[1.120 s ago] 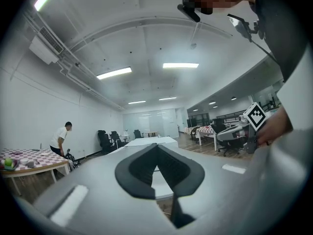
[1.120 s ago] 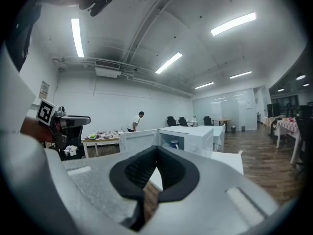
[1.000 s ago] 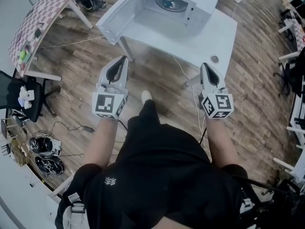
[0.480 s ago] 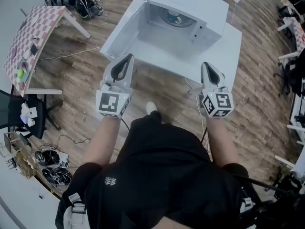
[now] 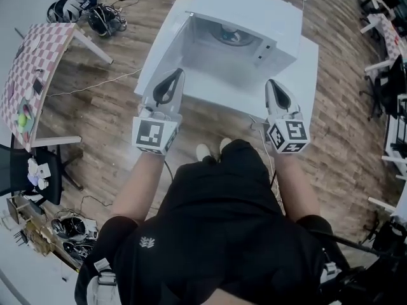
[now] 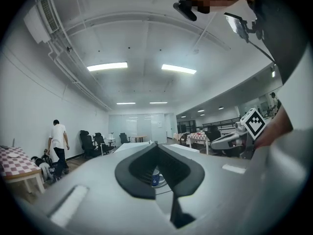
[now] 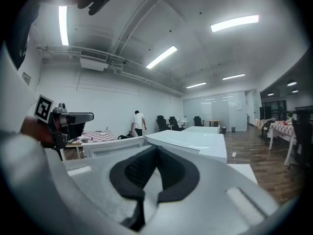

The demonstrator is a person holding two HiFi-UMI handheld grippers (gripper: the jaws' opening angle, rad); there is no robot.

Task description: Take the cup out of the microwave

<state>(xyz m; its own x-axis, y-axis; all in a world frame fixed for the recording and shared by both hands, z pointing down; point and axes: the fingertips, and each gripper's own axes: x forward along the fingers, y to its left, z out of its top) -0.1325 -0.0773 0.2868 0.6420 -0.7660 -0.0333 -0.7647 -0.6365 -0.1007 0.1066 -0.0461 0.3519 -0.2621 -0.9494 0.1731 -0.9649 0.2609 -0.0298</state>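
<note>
The white microwave [image 5: 254, 8] stands on a white table [image 5: 306, 59] with its door [image 5: 159, 46] swung open to the left. Inside it, on the turntable, sits the cup [image 5: 229, 35]. In the left gripper view the cup [image 6: 155, 179] shows blue and white through the gap under the jaws. My left gripper [image 5: 175, 75] is over the table's near left edge, in front of the open cavity, shut and empty. My right gripper [image 5: 272, 84] is over the near edge in front of the control panel, also shut and empty. Both stand short of the cup.
A pink checkered table [image 5: 35, 59] stands far left, with a chair [image 5: 25, 164] and bags and cables on the wooden floor [image 5: 95, 14]. A person in a white shirt [image 6: 57, 142] stands by office chairs in the background. More desks line the right side [image 5: 391, 37].
Both grippers have moved forward to the table's near edge as the person walked up. The microwave now lies closer and more central in the head view. The jaws stayed shut.
</note>
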